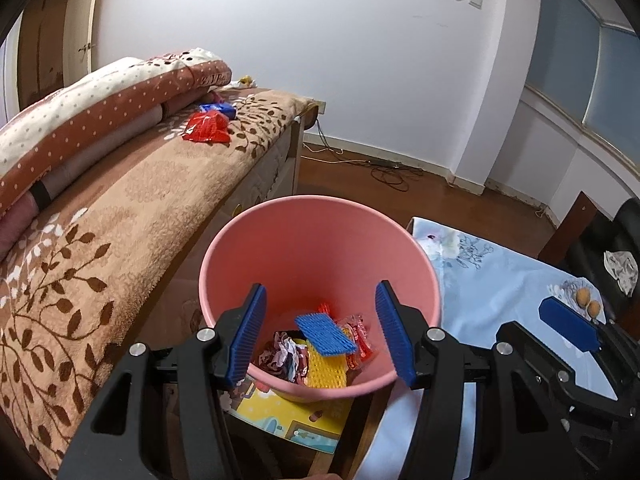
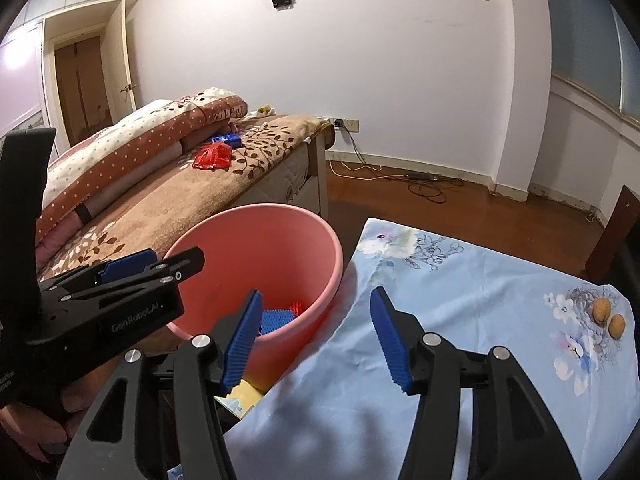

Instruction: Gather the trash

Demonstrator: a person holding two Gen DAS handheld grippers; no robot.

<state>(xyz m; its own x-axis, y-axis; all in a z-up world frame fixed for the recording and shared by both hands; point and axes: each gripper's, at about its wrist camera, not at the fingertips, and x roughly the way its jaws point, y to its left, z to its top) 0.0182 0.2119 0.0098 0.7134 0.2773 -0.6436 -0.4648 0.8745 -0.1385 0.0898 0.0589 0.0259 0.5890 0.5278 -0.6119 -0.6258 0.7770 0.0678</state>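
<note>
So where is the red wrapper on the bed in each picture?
Left wrist view: the red wrapper lies upper left on the brown bed blanket, just in front of a blue packet.
Right wrist view: it lies upper left of centre, same blanket, smaller.
Shared landmark: the pink bin stands below and to the right of it in both.

Left cam looks down into the pink bin (image 1: 320,240) up close; right cam sits beside, bin (image 2: 256,248) left-center, both showing the bed (image 1: 120,200) upper left.
</note>
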